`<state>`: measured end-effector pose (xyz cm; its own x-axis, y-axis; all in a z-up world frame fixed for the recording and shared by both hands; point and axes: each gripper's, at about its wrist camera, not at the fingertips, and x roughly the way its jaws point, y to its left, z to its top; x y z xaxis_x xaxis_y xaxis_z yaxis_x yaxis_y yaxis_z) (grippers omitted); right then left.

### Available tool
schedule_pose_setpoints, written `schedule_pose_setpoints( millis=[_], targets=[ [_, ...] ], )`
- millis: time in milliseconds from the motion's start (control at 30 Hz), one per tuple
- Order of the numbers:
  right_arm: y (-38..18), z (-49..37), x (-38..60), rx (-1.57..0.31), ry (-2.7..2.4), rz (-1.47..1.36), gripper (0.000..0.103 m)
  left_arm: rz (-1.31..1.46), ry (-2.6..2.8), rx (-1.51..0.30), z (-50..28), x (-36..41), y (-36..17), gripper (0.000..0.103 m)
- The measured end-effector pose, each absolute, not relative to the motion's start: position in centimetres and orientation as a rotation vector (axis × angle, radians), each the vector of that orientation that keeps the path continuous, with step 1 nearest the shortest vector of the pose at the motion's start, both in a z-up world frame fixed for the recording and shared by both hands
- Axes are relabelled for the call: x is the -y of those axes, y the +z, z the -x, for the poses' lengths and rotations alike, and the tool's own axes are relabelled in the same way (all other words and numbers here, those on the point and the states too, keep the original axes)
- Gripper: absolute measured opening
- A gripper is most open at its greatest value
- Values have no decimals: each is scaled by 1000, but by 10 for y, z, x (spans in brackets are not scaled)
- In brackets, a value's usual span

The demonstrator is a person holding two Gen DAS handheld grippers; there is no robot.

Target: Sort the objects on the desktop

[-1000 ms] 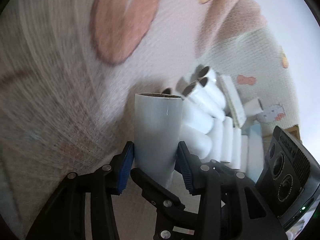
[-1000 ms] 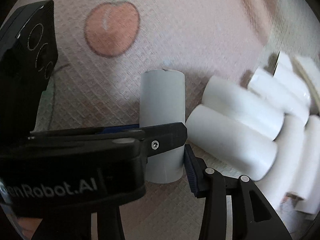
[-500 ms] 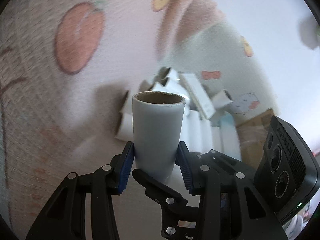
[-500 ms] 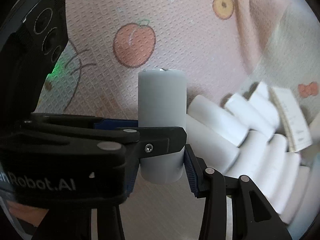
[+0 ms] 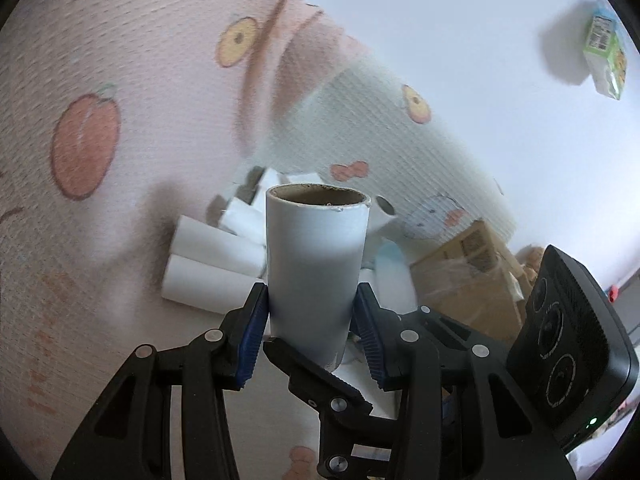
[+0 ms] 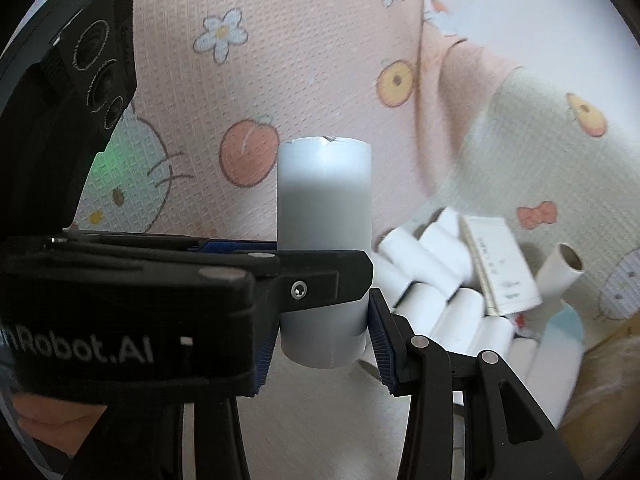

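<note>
One white tube [image 5: 316, 276] stands upright above the patterned tabletop [image 5: 120, 60] — both the left gripper [image 5: 310, 332] and the right gripper [image 6: 324, 332] clench it; a heap of white tubes [image 6: 452, 304] lies behind, too jumbled to count.

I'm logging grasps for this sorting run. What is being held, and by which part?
Both tools grip one white paper roll around its lower body: left tool and right tool from crossing directions, its open top end clear.

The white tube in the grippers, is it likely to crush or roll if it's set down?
The white tube looks hollow with thin cardboard walls, so probably light and crushable under a hard squeeze. Laid on its side it would likely roll, being round like the tubes in the pile.
</note>
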<state>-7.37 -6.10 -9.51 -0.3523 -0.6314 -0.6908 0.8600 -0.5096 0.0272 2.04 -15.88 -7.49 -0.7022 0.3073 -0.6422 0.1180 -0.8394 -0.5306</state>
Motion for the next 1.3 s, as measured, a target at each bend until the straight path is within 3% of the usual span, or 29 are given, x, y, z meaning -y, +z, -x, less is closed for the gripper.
schedule_pose_setpoints(
  millis=[233,700,1067,1300],
  targets=[
    [-57,14,-1,-401,-2064,-769,40,1094,2656,746,-16,127,-45,48],
    [-13,17,-78,-216,-2216,-700,40,990,2640,437,-4,47,14,48],
    [-2,32,-124,-78,-2280,-753,40,1017,2540,406,29,15,30,48],
    [-6,49,-139,-76,-2309,-814,39,1124,2328,608,56,7,9,44]
  ],
)
